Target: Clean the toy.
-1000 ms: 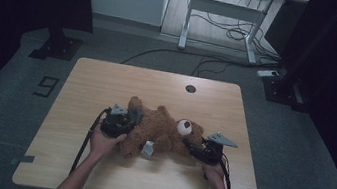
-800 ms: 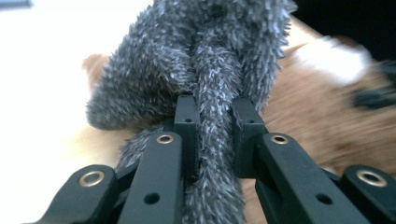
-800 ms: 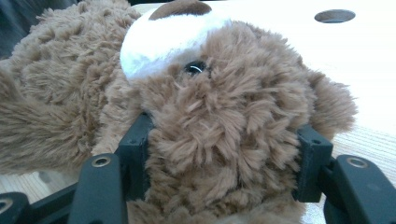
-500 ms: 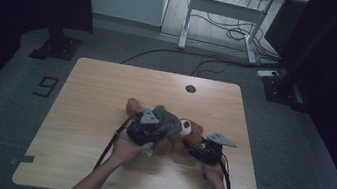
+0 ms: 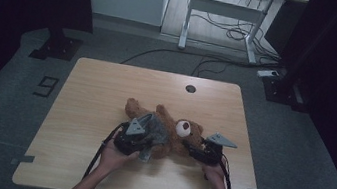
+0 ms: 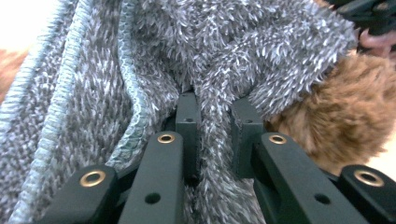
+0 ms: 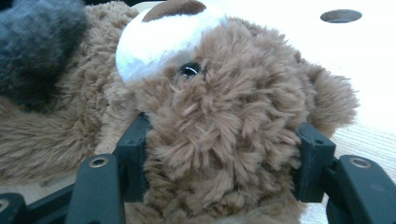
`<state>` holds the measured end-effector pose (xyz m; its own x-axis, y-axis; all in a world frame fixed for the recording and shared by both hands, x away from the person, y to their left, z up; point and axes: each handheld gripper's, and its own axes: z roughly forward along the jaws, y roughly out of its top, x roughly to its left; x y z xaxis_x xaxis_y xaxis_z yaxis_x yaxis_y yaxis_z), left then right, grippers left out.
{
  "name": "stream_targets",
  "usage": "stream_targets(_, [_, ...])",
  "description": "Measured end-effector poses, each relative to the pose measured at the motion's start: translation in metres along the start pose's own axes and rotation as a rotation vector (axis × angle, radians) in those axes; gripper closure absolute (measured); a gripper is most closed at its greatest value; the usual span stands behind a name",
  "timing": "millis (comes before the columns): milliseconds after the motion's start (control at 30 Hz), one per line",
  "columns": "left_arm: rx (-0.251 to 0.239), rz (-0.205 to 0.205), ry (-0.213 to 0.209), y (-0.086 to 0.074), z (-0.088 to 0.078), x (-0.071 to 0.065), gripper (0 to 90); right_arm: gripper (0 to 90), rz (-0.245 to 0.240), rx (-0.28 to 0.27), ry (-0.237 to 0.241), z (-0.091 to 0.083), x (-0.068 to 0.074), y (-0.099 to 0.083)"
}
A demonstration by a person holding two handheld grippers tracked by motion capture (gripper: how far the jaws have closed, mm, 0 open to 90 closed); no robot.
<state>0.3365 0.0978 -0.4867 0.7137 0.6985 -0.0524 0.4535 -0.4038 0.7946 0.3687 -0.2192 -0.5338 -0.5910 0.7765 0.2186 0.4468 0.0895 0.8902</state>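
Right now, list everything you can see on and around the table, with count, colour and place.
Teddy bear: one, brown with a white muzzle, lying mid-table, head toward the right tongs.
Fuzzy garment: one, grey, draped over the bear's body.
Table: one, light wood, centre of the floor, with a round hole near its far edge.
Desk frame: one, white, behind the table, cables beneath it.
Left tongs: black, shut on a fold of the grey garment.
Right tongs: black, clamped on the bear's head.
Hands: two, entering from the near edge.
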Motion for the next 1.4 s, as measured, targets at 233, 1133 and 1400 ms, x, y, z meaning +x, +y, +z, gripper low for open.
stream_targets(233, [0.015, -0.091, 0.032, -0.034, -0.017, 0.028, 76.8, 36.9, 0.004, -0.003, 0.006, 0.0, -0.001, 0.0])
stream_targets(1133, [-0.078, -0.188, 0.122, -0.05, -0.075, 0.064, 76.6, 23.8, 0.001, -0.039, 0.006, -0.005, 0.005, 0.006])
stream_targets(1400, [-0.094, -0.187, 0.157, -0.052, -0.095, 0.068, 76.0, 24.1, -0.007, -0.065, 0.012, -0.015, 0.007, 0.009])
